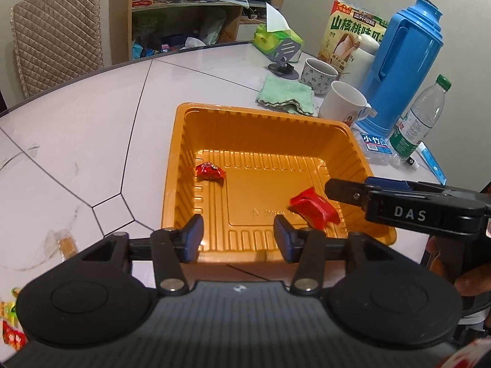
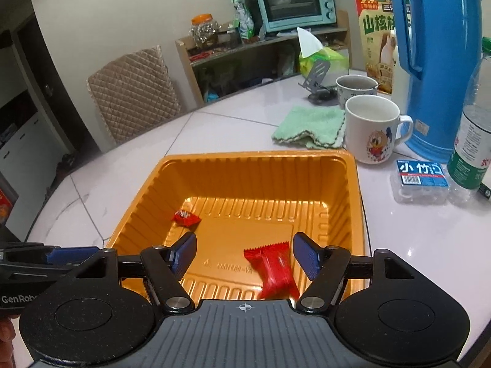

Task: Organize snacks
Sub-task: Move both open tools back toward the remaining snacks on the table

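An orange plastic tray (image 1: 184,141) (image 2: 144,190) sits on the white table. Inside it lie a small crumpled red candy (image 1: 210,171) (image 2: 185,217) at the left and a larger red snack packet (image 1: 314,207) (image 2: 274,268) at the near right; the packet looks blurred. My left gripper (image 1: 237,239) is open and empty at the tray's near rim. My right gripper (image 2: 244,254) is open over the tray's near part, with the red packet lying loose between and below its fingers. It also shows in the left wrist view (image 1: 346,191), coming in from the right.
Behind the tray are a green cloth (image 1: 287,95), two mugs (image 1: 343,104), a blue thermos (image 1: 402,67), a water bottle (image 1: 420,122), a tissue pack (image 2: 420,178) and a snack box (image 1: 349,30). More wrapped snacks (image 1: 66,243) lie on the table at the left. A padded chair (image 1: 56,36) stands behind.
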Tool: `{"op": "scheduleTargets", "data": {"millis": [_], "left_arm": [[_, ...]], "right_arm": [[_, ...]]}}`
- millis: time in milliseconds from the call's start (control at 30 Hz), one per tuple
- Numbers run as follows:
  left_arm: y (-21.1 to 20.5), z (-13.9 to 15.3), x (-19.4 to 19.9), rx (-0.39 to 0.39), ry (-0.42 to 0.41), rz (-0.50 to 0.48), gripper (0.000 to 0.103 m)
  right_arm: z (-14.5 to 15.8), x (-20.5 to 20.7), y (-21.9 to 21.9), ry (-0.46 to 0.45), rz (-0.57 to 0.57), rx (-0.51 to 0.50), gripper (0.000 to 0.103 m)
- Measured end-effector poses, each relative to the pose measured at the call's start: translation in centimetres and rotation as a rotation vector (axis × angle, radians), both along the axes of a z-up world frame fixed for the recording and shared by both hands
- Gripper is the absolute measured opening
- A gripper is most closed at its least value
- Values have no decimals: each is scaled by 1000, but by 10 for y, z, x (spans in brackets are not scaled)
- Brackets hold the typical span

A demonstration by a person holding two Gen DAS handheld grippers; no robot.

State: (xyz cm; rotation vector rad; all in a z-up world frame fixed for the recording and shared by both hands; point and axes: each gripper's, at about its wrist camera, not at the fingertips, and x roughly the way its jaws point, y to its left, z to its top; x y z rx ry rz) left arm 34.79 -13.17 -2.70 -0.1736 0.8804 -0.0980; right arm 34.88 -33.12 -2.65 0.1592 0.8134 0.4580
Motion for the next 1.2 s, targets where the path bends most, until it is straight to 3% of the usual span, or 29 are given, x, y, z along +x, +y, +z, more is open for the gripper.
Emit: {"op": "scheduleTargets", "data": {"millis": [333, 533, 1200], "left_arm": [[10, 19, -48, -9, -20, 38, 58], [18, 25, -83, -9, -30, 70, 58], [78, 27, -179, -3, -28, 248, 58]], "right_arm": [[15, -43, -17, 6, 12, 41, 70], [22, -70, -16, 26, 50, 73, 70], [15, -134, 54, 54, 275, 28, 69]]}}
